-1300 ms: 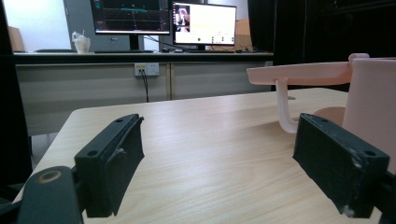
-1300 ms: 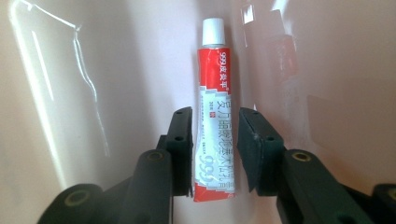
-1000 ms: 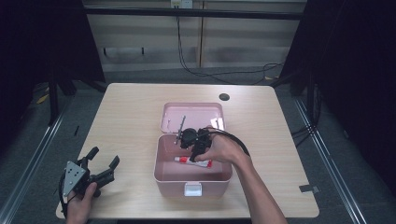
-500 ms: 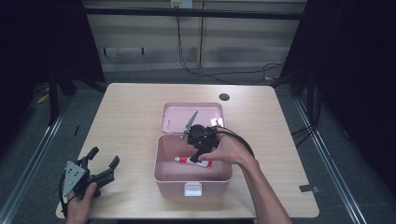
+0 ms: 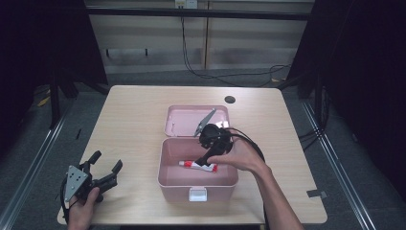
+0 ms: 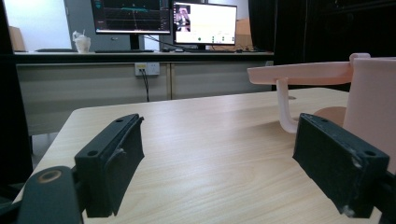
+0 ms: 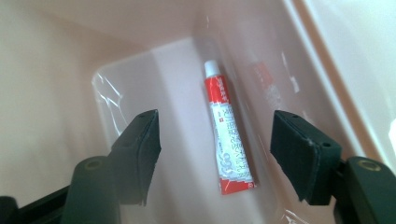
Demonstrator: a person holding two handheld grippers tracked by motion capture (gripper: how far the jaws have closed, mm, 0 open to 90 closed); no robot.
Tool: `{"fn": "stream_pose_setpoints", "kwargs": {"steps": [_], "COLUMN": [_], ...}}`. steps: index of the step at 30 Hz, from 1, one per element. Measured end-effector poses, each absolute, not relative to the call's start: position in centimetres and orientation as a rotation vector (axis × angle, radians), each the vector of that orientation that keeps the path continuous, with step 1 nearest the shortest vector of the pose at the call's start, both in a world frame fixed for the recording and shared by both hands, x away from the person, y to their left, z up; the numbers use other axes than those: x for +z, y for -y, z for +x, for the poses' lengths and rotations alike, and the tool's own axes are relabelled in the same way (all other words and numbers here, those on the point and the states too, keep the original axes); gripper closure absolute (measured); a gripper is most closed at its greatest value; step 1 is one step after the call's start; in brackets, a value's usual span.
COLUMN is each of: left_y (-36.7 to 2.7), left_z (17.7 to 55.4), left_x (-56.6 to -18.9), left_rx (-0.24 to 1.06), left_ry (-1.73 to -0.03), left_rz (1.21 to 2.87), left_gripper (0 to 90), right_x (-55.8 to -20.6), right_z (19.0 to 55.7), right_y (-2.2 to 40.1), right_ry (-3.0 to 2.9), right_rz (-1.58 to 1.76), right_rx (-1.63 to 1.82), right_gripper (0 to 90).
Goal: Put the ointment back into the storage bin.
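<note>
Red-and-white tube (image 7: pixel 228 135) lay released on the pink box (image 5: pixel 197 181) floor; right tool (image 7: pixel 215 154) had just spread wide and lifted, left tool (image 5: pixel 102 168) wide, idle.

A lab: monitors (image 6: pixel 166 21) on a bench, trailing cables (image 5: pixel 225 76), dark curtains (image 5: pixel 368 72) around the tabletop (image 5: pixel 139 120)

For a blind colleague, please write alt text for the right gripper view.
A red and white tube lies flat on the floor of a pink box, free between the wide-open black jaws of the right gripper, which have just been opening. The tube's white cap points away from the camera, toward the box's far wall.
</note>
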State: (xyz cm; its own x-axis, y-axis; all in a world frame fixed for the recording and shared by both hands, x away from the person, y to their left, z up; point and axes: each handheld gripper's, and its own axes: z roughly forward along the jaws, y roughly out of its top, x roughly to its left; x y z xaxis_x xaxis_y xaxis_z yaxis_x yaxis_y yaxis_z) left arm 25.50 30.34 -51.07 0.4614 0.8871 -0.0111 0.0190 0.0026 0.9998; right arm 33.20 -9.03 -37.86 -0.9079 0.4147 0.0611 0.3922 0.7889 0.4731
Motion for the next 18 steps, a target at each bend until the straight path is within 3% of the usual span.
{"fn": "stream_pose_setpoints", "kwargs": {"steps": [18], "left_y": [-30.3], "left_z": [25.5], "left_x": [-51.1], "left_rx": [0.834], "left_ry": [-0.864], "left_rz": [1.405], "left_gripper": [15.8], "right_x": [-36.2], "right_z": [31.4], "right_y": [14.0], "right_ry": [-2.640], "right_rz": [0.821], "right_rx": [1.068], "right_gripper": [29.5]}}
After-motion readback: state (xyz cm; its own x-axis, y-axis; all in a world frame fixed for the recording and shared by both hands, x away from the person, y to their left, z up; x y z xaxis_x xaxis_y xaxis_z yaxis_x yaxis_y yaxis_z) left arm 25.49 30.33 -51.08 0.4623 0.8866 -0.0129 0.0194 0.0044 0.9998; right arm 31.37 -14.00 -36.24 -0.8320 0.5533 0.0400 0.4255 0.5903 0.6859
